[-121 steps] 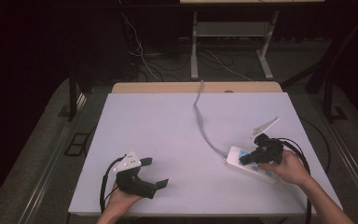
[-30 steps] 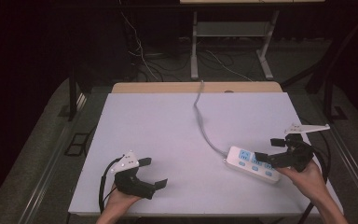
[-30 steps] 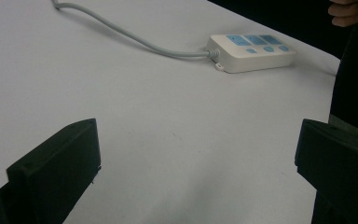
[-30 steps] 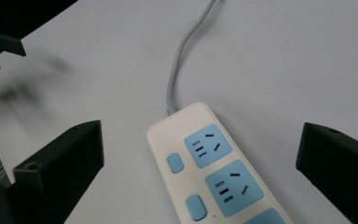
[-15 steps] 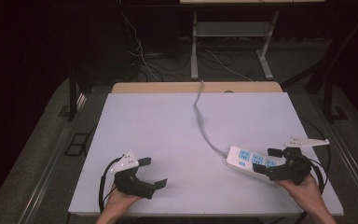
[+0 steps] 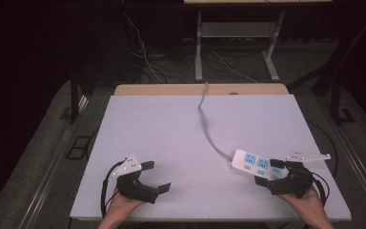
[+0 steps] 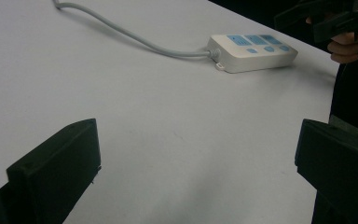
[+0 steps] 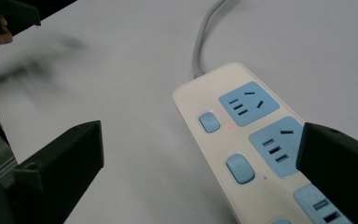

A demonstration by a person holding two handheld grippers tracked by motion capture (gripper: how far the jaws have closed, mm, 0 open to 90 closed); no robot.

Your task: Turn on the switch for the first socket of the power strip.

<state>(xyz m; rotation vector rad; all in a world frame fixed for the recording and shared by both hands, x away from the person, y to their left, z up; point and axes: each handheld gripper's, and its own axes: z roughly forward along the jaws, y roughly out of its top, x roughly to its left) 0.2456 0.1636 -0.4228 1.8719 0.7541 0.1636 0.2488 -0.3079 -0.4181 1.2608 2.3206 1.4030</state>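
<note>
Hovering low over the power strip (image 6: 249, 161), held the right gripper (image 6: 268, 172) with its jaws spread wide and nothing between them. Found the strip lying flat on the table (image 6: 171, 129) directly ahead of and under those jaws, one jaw off to each long side, its grey cable (image 6: 208, 128) running away from the far end. Held the left gripper (image 6: 156, 176) apart as well, idle and empty, with the strip well off ahead of it and to its right.

Judged the step in hand to be a grasp across the strip's body, or else a press on one of its blue switches (image 8: 209, 122); could not tell which. For a grasp: needed to drop straight down, square both jaws to the long sides, bring them in evenly and avoid skewing the light casing across the smooth top. Needed also to stay off the switches and the blue sockets (image 8: 248, 103) while pinching, and to leave the cable slack rather than tugged. For a press: needed one jaw tip only, centred on the button, pushed down gently with the strip braced against sliding.

Read no brand, label or lettering on the strip's white face in the right gripper view; noted only a small red light (image 8: 229, 126) beside the first switch. Made out no writing on either gripper.
</note>
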